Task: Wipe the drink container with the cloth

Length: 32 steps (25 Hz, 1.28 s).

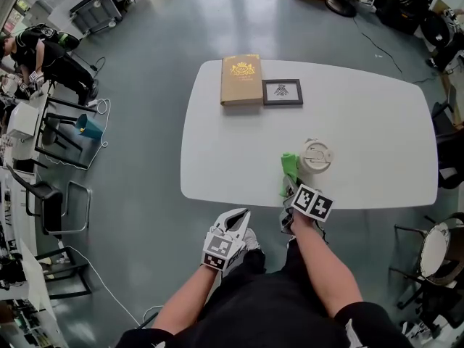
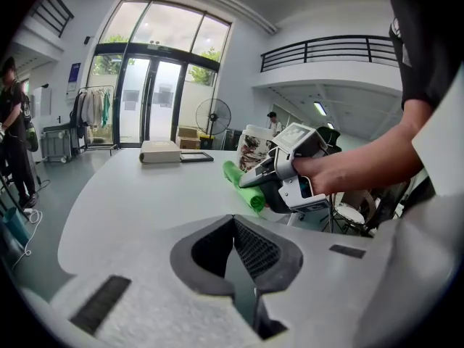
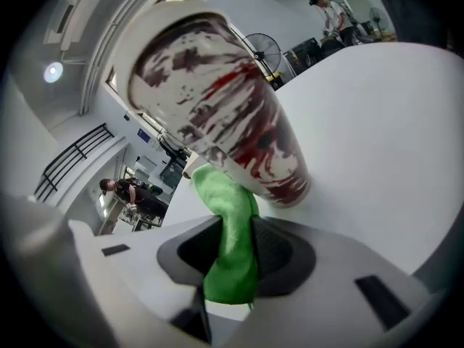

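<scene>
Cloth [image 3: 229, 194] (green), pinched in right gripper [image 3: 236, 239], touches drink container [image 3: 217, 100].

Left gripper [image 2: 233, 222] looks across the white table [image 2: 123, 194] — jaws together, nothing between them. Right gripper [image 2: 250, 185] is ahead and right, held in a hand [image 2: 341, 171], clamped on a rolled green cloth [image 2: 233, 174] that sticks out past its tips, low over the tabletop. Patterned cup [image 2: 252, 143] stands upright just behind it; contact with the cloth — can't tell. At the far end, a tan book [image 2: 159, 151] has a dark picture frame [image 2: 197, 156] beside it. Floor fan [image 2: 216, 116] stands by the glass doors, and a person [image 2: 13, 129] stands far left.
</scene>
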Each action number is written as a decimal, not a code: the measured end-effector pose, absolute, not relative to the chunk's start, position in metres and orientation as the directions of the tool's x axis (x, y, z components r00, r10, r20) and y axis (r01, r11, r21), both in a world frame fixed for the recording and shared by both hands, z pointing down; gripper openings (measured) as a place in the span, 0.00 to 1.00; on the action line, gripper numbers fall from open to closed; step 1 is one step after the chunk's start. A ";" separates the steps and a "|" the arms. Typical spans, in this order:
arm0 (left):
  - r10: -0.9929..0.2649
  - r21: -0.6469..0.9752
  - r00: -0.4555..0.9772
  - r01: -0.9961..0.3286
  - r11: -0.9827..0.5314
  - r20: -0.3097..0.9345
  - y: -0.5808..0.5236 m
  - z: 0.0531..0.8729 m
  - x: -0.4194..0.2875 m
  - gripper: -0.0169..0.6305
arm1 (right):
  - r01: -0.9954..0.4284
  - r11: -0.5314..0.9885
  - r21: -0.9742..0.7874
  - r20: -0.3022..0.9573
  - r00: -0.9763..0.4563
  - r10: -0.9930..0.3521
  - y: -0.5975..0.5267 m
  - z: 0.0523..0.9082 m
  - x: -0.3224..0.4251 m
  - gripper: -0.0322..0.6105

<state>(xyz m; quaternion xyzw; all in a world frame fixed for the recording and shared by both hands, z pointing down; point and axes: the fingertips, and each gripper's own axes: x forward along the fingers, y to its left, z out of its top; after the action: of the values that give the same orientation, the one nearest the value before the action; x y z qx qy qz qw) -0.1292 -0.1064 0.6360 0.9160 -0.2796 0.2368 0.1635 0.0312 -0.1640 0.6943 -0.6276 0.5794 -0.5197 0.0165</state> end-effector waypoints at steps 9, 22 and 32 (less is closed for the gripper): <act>-0.472 0.237 0.755 -0.613 -0.754 0.455 -0.110 0.609 -0.122 0.04 | -0.465 -0.393 -0.793 0.557 -0.293 -0.777 -0.164 0.700 0.022 0.24; -0.561 0.192 0.714 -0.673 -0.714 0.420 -0.128 0.588 -0.129 0.04 | -0.582 0.102 -0.806 0.207 -0.441 -0.873 -0.169 0.537 -0.022 0.24; -0.578 0.213 0.762 -0.641 -0.738 0.292 -0.138 0.534 -0.096 0.04 | -0.854 0.304 -0.422 0.032 -0.349 -0.936 -0.152 0.436 0.018 0.24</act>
<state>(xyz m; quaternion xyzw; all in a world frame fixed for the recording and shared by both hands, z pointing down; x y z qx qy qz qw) -0.0958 -0.1375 0.5337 0.9263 -0.3290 0.1037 0.1516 0.0183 -0.1519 0.4358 -0.5595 0.8000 -0.1862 0.1104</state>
